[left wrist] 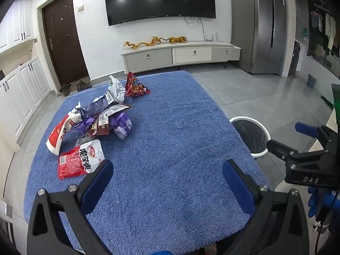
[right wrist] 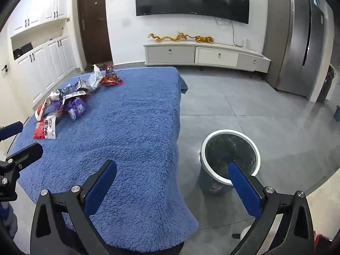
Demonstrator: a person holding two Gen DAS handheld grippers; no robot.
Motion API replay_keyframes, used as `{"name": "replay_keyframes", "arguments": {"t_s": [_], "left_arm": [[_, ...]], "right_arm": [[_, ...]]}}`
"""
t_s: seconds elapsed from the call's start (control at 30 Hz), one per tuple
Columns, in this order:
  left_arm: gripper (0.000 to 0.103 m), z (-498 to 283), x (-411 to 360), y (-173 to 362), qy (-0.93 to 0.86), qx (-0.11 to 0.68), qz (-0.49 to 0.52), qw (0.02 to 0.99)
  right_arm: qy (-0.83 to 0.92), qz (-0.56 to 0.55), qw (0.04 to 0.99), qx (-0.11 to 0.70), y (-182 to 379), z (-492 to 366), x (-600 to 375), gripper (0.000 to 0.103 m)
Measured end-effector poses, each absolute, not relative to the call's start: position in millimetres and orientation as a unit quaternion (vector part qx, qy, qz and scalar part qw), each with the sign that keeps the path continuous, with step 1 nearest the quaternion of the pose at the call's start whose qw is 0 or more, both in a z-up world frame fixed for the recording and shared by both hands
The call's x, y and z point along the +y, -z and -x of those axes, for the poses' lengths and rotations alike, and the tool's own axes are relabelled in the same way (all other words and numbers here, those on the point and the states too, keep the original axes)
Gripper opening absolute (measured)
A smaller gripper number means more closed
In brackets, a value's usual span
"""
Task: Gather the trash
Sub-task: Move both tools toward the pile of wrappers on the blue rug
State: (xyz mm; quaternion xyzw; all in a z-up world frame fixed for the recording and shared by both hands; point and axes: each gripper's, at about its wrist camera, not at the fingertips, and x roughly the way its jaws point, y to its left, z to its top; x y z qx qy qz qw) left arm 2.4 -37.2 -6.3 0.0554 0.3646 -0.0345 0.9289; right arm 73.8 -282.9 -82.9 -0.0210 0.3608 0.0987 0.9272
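Several empty snack wrappers lie in a pile (left wrist: pixel 102 114) on the left part of the blue fleece-covered table (left wrist: pixel 170 148); the pile also shows in the right wrist view (right wrist: pixel 72 102). Nearest me is a red and white packet (left wrist: pixel 79 159), also seen from the right wrist (right wrist: pixel 45 128). A red bag (left wrist: pixel 135 86) lies at the far end. My left gripper (left wrist: pixel 167 167) is open and empty above the table, right of the packet. My right gripper (right wrist: pixel 172 170) is open and empty over the table's right edge. A white-rimmed trash bin (right wrist: pixel 229 159) stands on the floor to the right.
The bin also shows in the left wrist view (left wrist: pixel 250 136). Grey tiled floor (right wrist: pixel 265 110) lies right of the table. A TV cabinet (right wrist: pixel 206 56), a brown door (left wrist: pixel 63 40), white cupboards (left wrist: pixel 23 89) and a steel fridge (right wrist: pixel 297 48) line the walls.
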Motion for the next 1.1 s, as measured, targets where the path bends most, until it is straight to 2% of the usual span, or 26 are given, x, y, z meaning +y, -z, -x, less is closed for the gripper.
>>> {"name": "replay_keyframes", "arguments": {"t_s": [0.43,0.67,0.9,1.1], "left_arm": [[0.103,-7,-34,10,0.029,0.371,-0.055,0.927],[0.103,-9,-2,16,-0.008,0.363,-0.030,0.931],[0.103,-10,83,28,-0.052,0.376,0.041,0.924],[0.103,-37,172,21,-0.116,0.350,0.047,0.928]], "right_arm": [[-0.074,0.024,0.927,0.366,86,-78,-286,0.103],[-0.086,0.013,0.931,0.355,83,-82,-277,0.103],[-0.152,0.019,0.921,0.359,76,-98,-237,0.103],[-0.250,0.025,0.892,0.375,74,-131,-170,0.103]]}}
